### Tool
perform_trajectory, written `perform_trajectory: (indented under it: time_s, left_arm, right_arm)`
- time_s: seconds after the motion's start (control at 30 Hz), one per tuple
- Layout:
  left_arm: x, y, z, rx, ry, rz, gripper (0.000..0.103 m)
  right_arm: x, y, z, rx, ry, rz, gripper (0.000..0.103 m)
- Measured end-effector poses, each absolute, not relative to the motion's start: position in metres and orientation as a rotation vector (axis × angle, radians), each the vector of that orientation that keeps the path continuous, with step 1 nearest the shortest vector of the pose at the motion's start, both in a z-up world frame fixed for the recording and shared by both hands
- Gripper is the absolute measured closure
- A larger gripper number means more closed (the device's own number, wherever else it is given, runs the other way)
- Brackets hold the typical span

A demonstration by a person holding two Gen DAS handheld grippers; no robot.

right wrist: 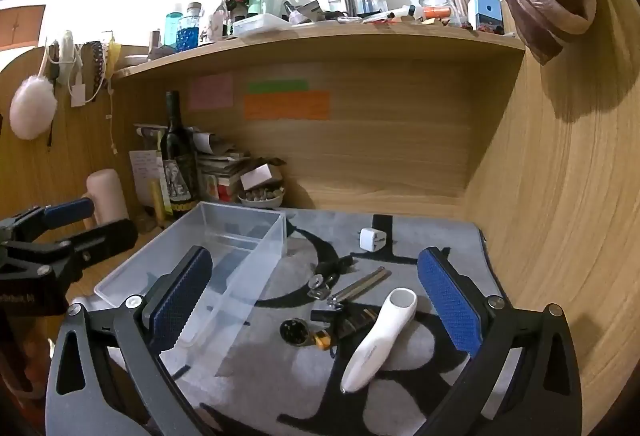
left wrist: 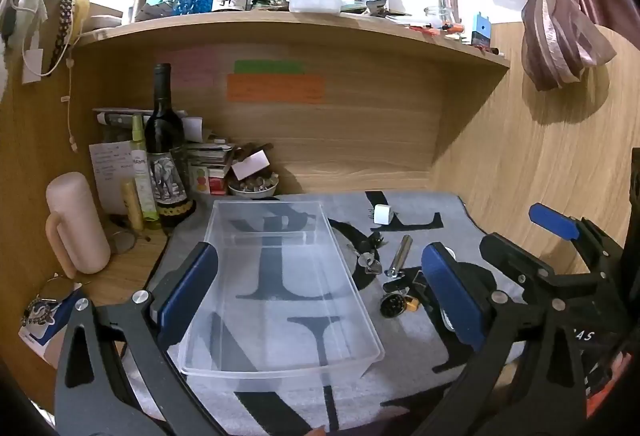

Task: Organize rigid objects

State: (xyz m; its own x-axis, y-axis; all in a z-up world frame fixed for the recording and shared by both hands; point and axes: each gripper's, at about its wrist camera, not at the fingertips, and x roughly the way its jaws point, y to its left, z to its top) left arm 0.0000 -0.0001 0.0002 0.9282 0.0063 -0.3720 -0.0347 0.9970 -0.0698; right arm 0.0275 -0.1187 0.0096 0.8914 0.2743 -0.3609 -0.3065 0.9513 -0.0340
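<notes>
An empty clear plastic bin [left wrist: 224, 368] with one divider lies on the grey lettered mat [left wrist: 400, 352]. My left gripper [left wrist: 320, 296] hovers open over it, nothing between its blue pads. To the bin's right lie small items: a white charger plug [right wrist: 372, 238], a metal bar [right wrist: 360, 286], keys [right wrist: 320, 284], a round black piece [right wrist: 294, 330], a small yellow piece [right wrist: 322, 340] and a white handheld device [right wrist: 380, 336]. My right gripper [right wrist: 316, 308] stands open above these items, touching none. The other gripper [right wrist: 88, 226] shows at the left edge of the right wrist view.
A dark wine bottle [left wrist: 164, 140], a pale pink mug [left wrist: 76, 224], a bowl of stones [left wrist: 252, 186] and stacked papers crowd the back left corner. A cluttered wooden shelf [left wrist: 280, 24] runs overhead. A wooden side wall [right wrist: 560, 216] closes the right.
</notes>
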Motion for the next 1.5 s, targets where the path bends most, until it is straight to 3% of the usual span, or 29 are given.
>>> perform_trajectory:
  time_s: [1.5]
  left_arm:
    - [0.006, -0.003, 0.003, -0.052, 0.368, -0.001, 0.000]
  right_arm:
    - [0.035, -0.119, 0.011, -0.069, 0.340, 0.307, 0.000]
